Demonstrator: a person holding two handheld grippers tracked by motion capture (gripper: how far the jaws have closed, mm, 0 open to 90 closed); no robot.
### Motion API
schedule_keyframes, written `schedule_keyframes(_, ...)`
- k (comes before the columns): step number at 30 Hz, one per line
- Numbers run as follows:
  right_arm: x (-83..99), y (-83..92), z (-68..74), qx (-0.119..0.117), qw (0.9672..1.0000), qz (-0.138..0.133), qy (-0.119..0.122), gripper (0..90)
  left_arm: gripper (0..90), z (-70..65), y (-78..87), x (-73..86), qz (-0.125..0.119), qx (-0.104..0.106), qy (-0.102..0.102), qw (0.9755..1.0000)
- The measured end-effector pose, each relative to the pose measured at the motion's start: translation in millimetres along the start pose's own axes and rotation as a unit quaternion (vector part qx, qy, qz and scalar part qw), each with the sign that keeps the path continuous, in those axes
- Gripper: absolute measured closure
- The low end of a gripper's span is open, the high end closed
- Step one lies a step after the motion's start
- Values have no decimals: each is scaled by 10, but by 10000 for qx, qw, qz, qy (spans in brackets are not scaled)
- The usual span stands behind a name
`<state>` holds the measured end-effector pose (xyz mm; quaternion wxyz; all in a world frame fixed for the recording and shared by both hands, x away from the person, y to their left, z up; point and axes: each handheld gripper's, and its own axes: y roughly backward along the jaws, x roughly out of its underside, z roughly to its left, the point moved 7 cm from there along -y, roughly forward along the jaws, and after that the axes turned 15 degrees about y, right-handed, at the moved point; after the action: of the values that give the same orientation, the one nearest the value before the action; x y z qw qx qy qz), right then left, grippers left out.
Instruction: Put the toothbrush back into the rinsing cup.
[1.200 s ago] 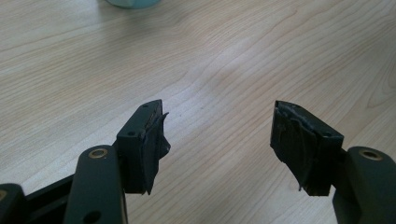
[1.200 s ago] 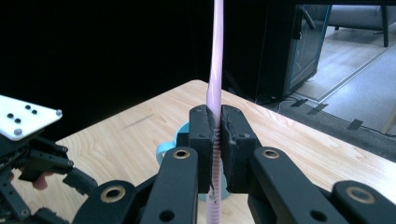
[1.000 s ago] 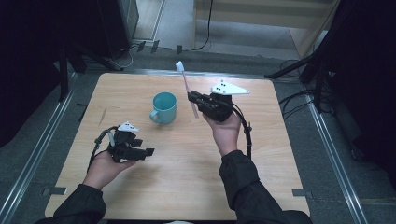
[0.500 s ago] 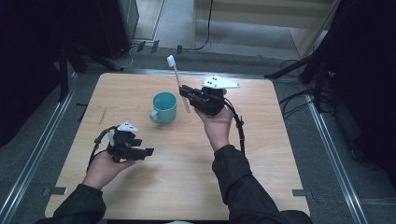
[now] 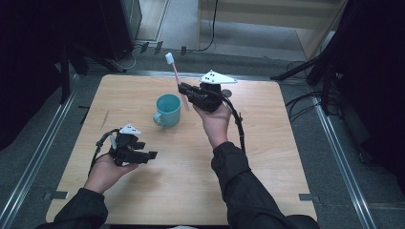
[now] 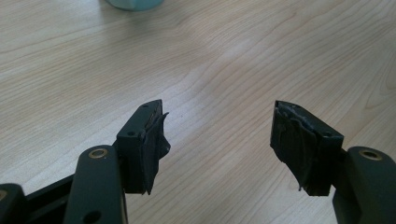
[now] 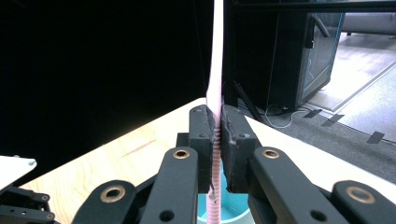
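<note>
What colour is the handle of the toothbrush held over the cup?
Pale pink. The toothbrush handle shows best in the right gripper view, clamped between the fingers.

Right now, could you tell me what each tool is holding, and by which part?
The right tool clamps the pink plastic toothbrush by its ribbed lower handle; the left tool holds nothing.

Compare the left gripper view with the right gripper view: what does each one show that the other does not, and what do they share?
Left gripper view alone: the left gripper with its jaws wide apart and nothing between them, over bare wood.

Right gripper view alone: the right gripper shut on a pink toothbrush that stands upright, with its lower end at the cup's mouth; dark cabinets and grey floor lie beyond the table edge.

Both share: the wooden table and part of the teal cup.
</note>
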<state>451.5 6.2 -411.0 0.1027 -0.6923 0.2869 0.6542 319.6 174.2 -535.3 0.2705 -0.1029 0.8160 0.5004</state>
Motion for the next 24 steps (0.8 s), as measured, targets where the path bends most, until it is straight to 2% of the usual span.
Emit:
schedule_keyframes(3,-13,-57,-5,-11,9999,-81,-62,842,350,4,0,1,2,-19,-13,10000)
schedule_keyframes(14,5,-305,-48,-62,9997,-89,-241,842,350,-19,3,8,11,30,-25,10000)
schedule_keyframes(24,67,-569,3,-114,9997,-1,-235,842,350,-18,13,17,25,47,-60,10000)
